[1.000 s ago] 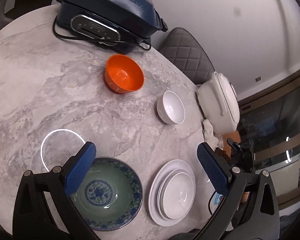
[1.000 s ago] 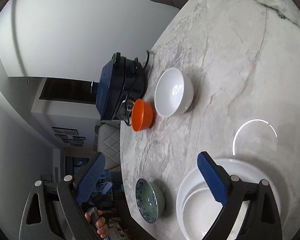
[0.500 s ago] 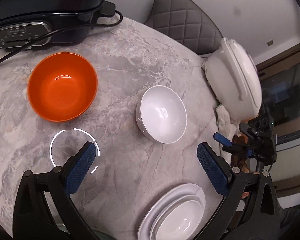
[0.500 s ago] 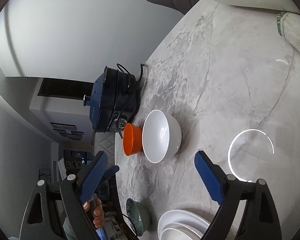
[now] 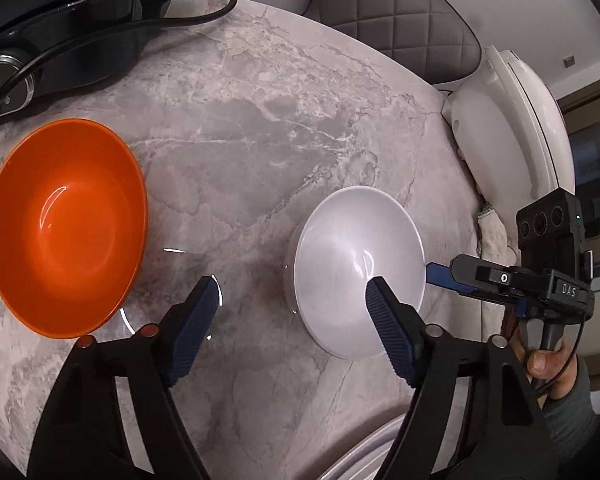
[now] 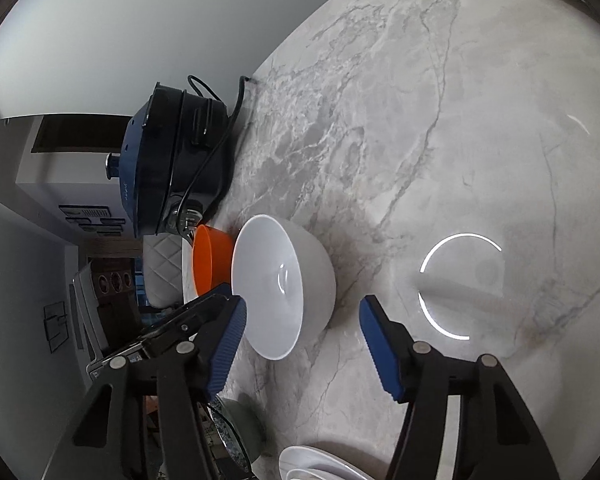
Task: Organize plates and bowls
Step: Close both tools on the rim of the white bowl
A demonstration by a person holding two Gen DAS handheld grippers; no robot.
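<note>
Left tongs (image 5: 290, 300): jaws apart and just been closing, nothing pressed between them. One blue pad sits over bare marble; the other pad overlaps the near rim of the white bowl (image 5: 358, 272) in the left wrist view, but contact cannot be confirmed.

Right tongs (image 6: 300, 320): jaws likewise apart and just been closing, holding nothing. In the right wrist view the white bowl (image 6: 284, 288) lies between and just beyond the two pads, which do not press on it. In the left wrist view these tongs come in at the bowl's 3 o'clock, held by a hand (image 5: 548, 364) in a grey sleeve.

The white bowl stands upright on the desk (image 5: 260, 140). The orange bowl (image 5: 66, 226) stands apart at its 9 o'clock, upright and empty. A dark blue cooker (image 5: 60, 20) with a black cord sits at 11 o'clock, a white appliance (image 5: 512, 128) at 2 o'clock. Stacked white plates (image 6: 316, 466) and a green patterned bowl (image 6: 240, 432) lie at the near edge in the right wrist view.
</note>
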